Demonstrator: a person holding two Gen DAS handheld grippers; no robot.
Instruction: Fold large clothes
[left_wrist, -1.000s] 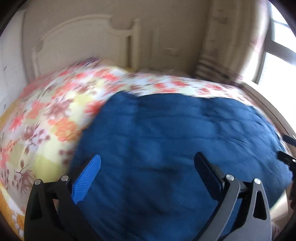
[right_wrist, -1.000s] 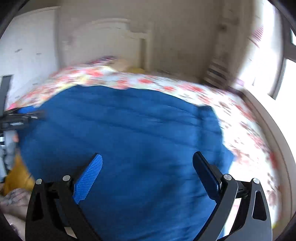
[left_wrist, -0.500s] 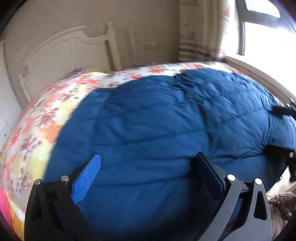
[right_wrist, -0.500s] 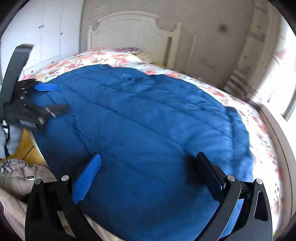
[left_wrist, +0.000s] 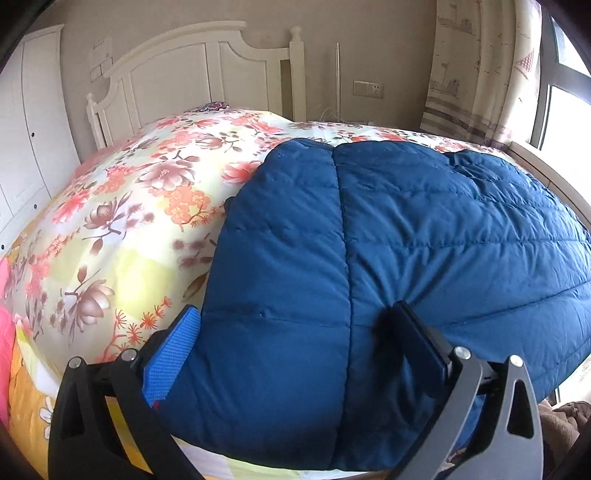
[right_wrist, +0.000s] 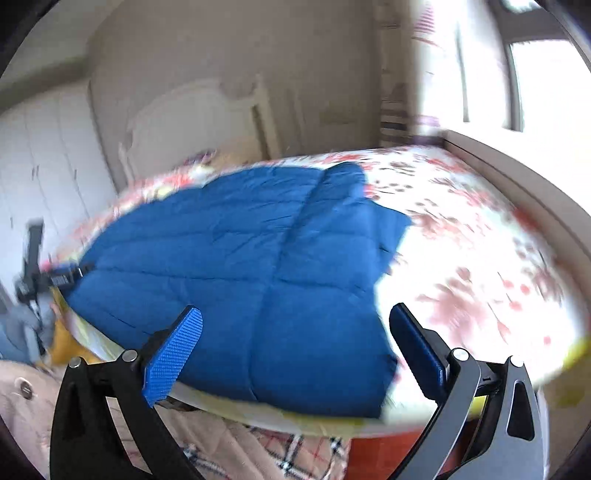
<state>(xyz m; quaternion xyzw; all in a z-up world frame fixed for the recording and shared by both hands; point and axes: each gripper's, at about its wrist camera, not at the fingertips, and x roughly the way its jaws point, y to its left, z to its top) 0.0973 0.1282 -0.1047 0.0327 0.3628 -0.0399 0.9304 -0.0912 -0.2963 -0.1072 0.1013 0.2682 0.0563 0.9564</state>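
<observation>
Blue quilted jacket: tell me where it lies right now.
The blue quilted jacket lies spread on the floral bedspread at the bed's near edge, filling the left wrist view's right side, between the open left gripper fingers.

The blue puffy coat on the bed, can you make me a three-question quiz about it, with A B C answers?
1. Where does the blue coat lie?
A. on the floor
B. on the flowery bedspread
C. in the wardrobe

2. What colour is the headboard?
A. white
B. black
C. green

3. How is the left tool?
A. shut on the coat
B. open, one finger on each side of the coat's near corner
C. holding a pillow

Answers: B, flowers show all around it; A, the wood is painted white; B, its fingers stand wide apart.
</observation>
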